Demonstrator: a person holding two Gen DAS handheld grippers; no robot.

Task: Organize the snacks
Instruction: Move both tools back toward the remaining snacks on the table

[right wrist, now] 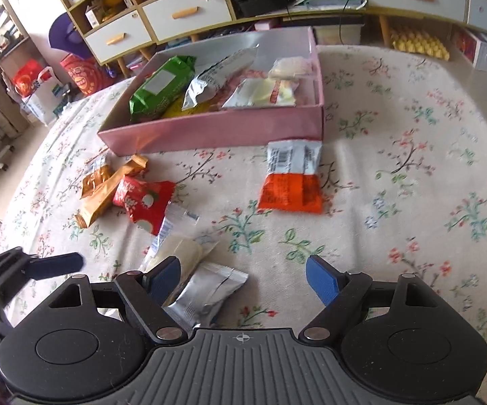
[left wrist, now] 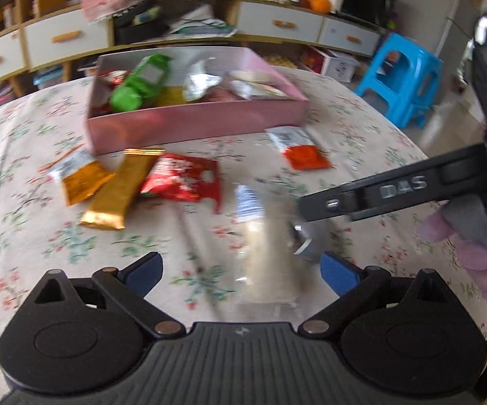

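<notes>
Left gripper (left wrist: 240, 271): blue-padded fingers spread wide, nothing between them. It hangs over a clear, floppy packet (left wrist: 267, 253) with pale stuff inside (badly motion-blurred here, so no more detail than that).

Right gripper (right wrist: 243, 278): also wide open and holding nothing. Its left blue pad sits just beside a crinkly silver foil pouch (right wrist: 203, 292) lying flat on the cloth.

Pink box (right wrist: 216, 131): shallow rectangular cardboard tray with matte pink walls, at the far side of the table. Already holds a glossy green wrapped pack (right wrist: 161, 89), a silver foil bag (right wrist: 216, 74) leaning on it, and a couple of see-through packets with pale contents (right wrist: 263, 92).

Loose snacks, left cluster: long gold foil bar (left wrist: 118, 189), a smaller orange-gold packet (left wrist: 81, 177) beside it, and a shiny red wrapper with white print (left wrist: 182, 179), all touching or overlapping, just in front of the box.

Loose snack, right: flat packet, white top with barcode, orange-red bottom (right wrist: 292, 177), near the box's front right corner.

Tablecloth (right wrist: 395, 168): soft cream fabric, floral print.
</notes>
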